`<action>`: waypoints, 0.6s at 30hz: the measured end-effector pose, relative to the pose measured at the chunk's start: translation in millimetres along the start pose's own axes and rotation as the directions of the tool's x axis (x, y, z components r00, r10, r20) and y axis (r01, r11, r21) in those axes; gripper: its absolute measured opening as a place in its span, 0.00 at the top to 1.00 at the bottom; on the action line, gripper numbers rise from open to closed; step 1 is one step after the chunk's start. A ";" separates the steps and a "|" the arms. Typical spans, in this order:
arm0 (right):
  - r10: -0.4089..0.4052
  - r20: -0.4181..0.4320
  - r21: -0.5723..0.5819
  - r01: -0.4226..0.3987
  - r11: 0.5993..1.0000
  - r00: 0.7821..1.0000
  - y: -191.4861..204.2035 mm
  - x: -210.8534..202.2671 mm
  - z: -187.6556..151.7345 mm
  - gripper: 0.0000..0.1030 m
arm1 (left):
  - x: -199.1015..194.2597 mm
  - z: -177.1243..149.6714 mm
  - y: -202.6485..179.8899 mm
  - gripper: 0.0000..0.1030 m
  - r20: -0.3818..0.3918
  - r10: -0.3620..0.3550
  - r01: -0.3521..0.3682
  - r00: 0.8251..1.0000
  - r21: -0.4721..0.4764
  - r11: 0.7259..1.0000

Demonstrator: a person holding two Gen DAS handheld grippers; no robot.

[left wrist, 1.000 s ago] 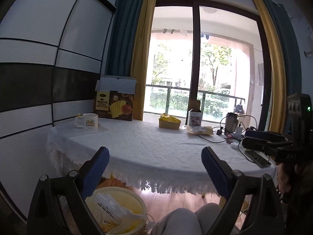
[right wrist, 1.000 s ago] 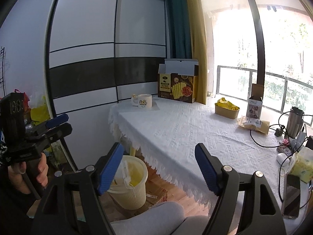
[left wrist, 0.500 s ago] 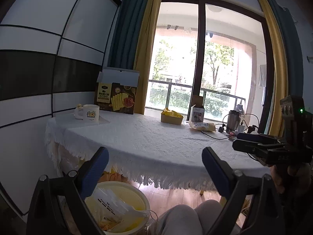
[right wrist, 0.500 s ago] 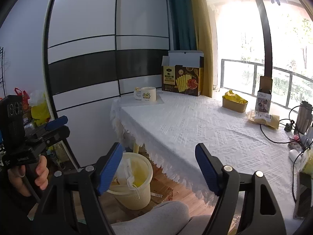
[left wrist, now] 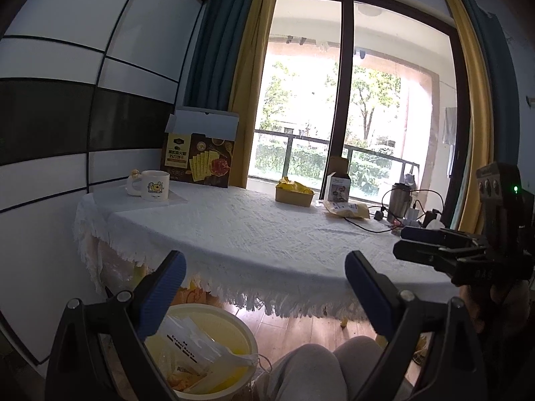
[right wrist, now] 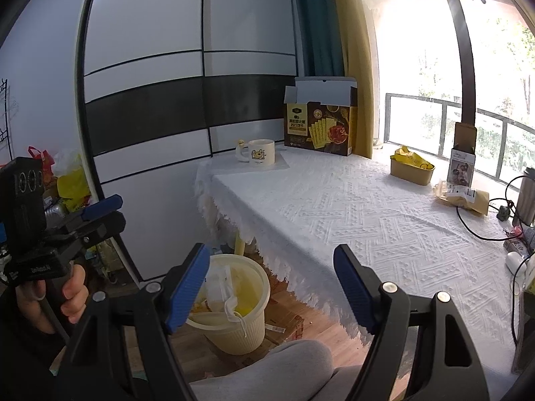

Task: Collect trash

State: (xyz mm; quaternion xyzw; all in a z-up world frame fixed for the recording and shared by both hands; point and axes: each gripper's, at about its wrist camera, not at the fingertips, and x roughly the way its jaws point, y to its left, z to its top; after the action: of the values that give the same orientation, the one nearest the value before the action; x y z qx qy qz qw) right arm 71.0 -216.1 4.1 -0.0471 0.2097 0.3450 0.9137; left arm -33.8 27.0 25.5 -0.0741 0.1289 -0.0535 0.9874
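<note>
Right wrist view shows your right hand-held gripper (right wrist: 269, 287) with its jaws spread wide and nothing between them. Your left hand-held gripper (left wrist: 264, 292) is just as wide and holds nothing.

What looks like trash lies far across the desk (right wrist: 351, 207): a crumpled yellow wrapper (right wrist: 409, 159) in a tan paper tray (right wrist: 412, 170), and right of it a flattened brown pouch (right wrist: 463, 195). The cream bin (right wrist: 234, 304) stands on the floor below the near left edge of the desk, already holding plastic bags.

The wrapper should be feather-light, soft and crinkly, so pinch a raised fold at its top, not the tray wall. The pouch is probably thin, limp and slick; take it by one sealed edge, clear of the black cable (right wrist: 474, 229) lying beside it. The tray is likely light, stiff card that dents easily; grip one wall gently.

Against a second ago, both views sit a little lower, with more of the bin and your grey-clad knee showing; both jaws are as wide as before.
</note>
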 end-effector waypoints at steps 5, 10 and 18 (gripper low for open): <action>0.003 -0.002 -0.006 -0.003 1.000 1.000 2.1 -0.1 -0.6 0.27 | -2.6 1.4 -1.6 0.07 0.008 -0.005 0.005 1.000 0.001 1.000; 0.007 0.003 -0.006 -0.006 1.000 1.000 0.6 -2.7 -0.9 0.27 | -2.3 2.0 -3.3 0.07 0.009 -0.002 0.002 1.000 0.002 1.000; 0.005 0.005 -0.006 -0.005 1.000 1.000 -0.8 -4.1 -1.3 0.27 | -3.3 2.7 -7.6 0.07 0.011 -0.010 0.010 1.000 0.011 1.000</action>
State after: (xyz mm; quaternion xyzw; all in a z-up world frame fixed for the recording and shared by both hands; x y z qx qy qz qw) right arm 68.3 -219.5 4.6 -0.0482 0.2064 0.3482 0.9131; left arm -36.9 20.3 30.1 -0.0696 0.1229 -0.0587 0.9882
